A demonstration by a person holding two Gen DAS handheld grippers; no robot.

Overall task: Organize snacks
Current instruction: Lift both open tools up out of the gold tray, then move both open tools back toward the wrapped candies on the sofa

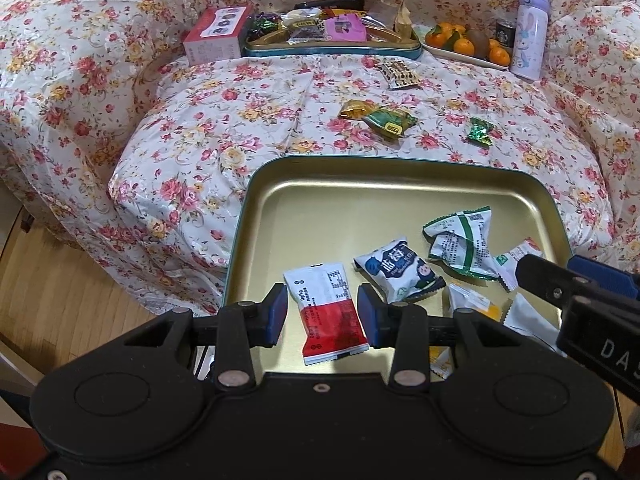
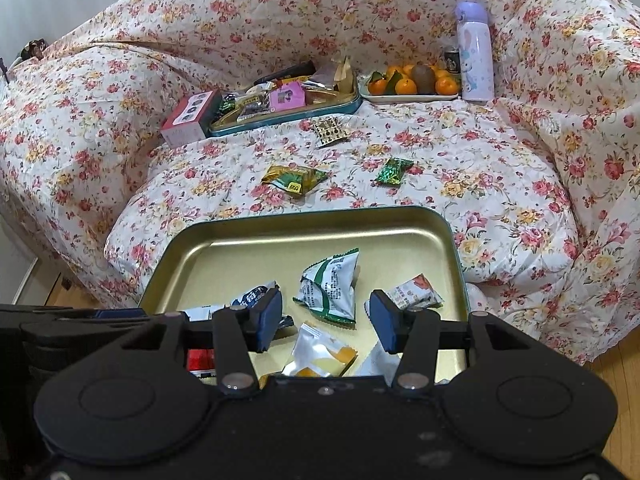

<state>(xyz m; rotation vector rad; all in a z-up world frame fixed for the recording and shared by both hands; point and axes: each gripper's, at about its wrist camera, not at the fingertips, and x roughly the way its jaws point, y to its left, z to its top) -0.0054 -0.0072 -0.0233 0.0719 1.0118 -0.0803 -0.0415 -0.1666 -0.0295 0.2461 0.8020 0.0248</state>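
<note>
Two grippers hover spread wide over the gold tray. The left gripper straddles a red-and-white packet; the right gripper, empty, faces a green-striped packet at twelve o'clock.

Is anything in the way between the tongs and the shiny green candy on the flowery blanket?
Nothing visible blocks it. The right tongs hang open over the gold tray, and past the tray's far rim only bare blanket leads to the green candy.

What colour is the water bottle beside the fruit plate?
Pale purple with a cartoon print, clearest in the right wrist view: bottle.
</note>
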